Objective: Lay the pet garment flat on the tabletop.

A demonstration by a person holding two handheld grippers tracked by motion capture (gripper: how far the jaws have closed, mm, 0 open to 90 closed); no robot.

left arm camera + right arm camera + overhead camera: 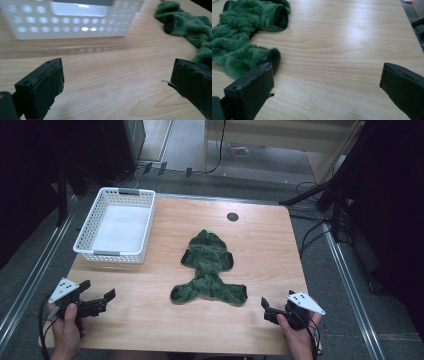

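Both claws stand wide open and empty, the left gripper and right gripper flanking a green fleece garment lying between them. Judging by the scene, a grab comes next: each must close in on its nearer edge, the white basket waiting beyond the left claw.

A small fuzzy green fleece garment with dark cuffs lies spread flat on the wooden surface, between the left gripper and right gripper, apart from both.
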